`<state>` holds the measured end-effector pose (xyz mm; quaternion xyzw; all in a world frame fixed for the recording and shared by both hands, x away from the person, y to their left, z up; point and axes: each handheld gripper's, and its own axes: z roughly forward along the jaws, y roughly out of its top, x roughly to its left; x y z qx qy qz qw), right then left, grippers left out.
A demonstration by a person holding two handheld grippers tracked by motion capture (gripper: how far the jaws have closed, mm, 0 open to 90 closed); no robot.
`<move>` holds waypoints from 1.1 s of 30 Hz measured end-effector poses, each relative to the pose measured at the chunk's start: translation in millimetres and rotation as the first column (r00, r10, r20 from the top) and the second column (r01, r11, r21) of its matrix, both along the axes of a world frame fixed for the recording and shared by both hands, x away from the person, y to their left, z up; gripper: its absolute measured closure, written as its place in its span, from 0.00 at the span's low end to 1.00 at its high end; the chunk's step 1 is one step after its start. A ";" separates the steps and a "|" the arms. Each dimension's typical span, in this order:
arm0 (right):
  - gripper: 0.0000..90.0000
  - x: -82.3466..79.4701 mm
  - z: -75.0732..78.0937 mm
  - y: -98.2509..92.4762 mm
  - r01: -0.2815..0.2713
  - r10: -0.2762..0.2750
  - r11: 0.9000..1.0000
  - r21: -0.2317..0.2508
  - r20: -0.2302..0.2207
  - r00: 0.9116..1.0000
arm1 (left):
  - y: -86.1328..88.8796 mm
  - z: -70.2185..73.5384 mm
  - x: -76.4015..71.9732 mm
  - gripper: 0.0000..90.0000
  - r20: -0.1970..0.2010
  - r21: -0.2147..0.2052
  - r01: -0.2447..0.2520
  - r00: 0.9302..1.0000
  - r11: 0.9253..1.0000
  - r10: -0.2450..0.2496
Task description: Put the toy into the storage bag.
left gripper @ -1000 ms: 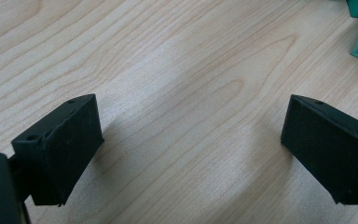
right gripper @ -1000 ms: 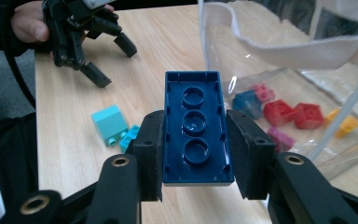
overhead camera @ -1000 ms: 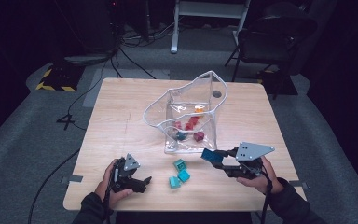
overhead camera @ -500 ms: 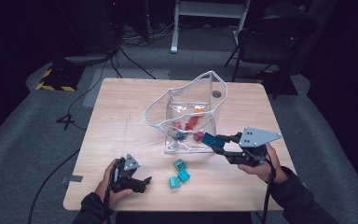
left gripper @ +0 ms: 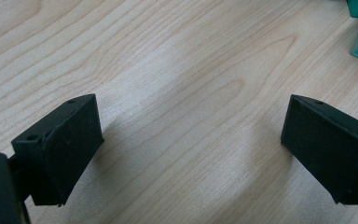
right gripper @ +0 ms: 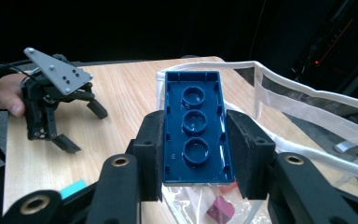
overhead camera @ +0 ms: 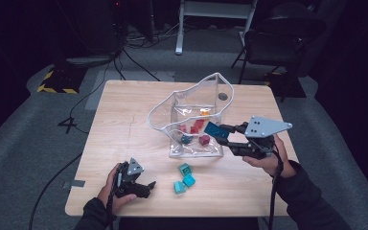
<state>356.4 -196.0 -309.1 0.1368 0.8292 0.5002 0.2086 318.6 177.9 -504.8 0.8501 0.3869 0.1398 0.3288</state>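
Brick (right gripper: 196, 133) gripped in our right claw (right gripper: 196, 154) nears the bag (overhead camera: 191, 103); next we release inside, left claw (overhead camera: 141, 188) open.

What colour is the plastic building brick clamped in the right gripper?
Dark blue. The rectangular plastic brick shows best in the right gripper view, underside up between the pads.

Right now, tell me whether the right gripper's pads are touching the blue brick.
Touching. In the right gripper view both pads press flat against the long sides of the blue brick, no gap on either side, holding it above the clear bag.
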 end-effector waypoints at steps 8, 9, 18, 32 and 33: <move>0.66 10.5 10.3 1.4 0.021 -0.021 1.000 0.001 0.005 1.000 | 0.0 0.0 0.0 0.06 0.000 0.000 0.000 1.000 1.000 0.000; 0.66 12.9 11.6 1.4 0.030 -0.030 1.000 0.001 0.008 1.000 | 0.0 0.0 0.0 0.06 0.000 0.000 0.000 1.000 1.000 0.000; 0.66 44.3 23.3 5.2 0.092 -0.092 0.996 0.003 0.021 0.996 | 0.0 0.0 0.0 0.06 0.000 0.000 0.000 1.000 1.000 0.000; 0.66 87.7 27.5 10.8 0.182 -0.182 0.983 0.011 -0.017 0.983 | 0.0 0.0 0.0 0.06 0.000 0.000 0.000 1.000 1.000 0.000; 0.66 90.7 27.2 11.2 0.186 -0.185 0.983 0.005 -0.010 0.983 | 0.0 0.0 0.0 0.06 0.000 0.000 0.000 1.000 1.000 0.000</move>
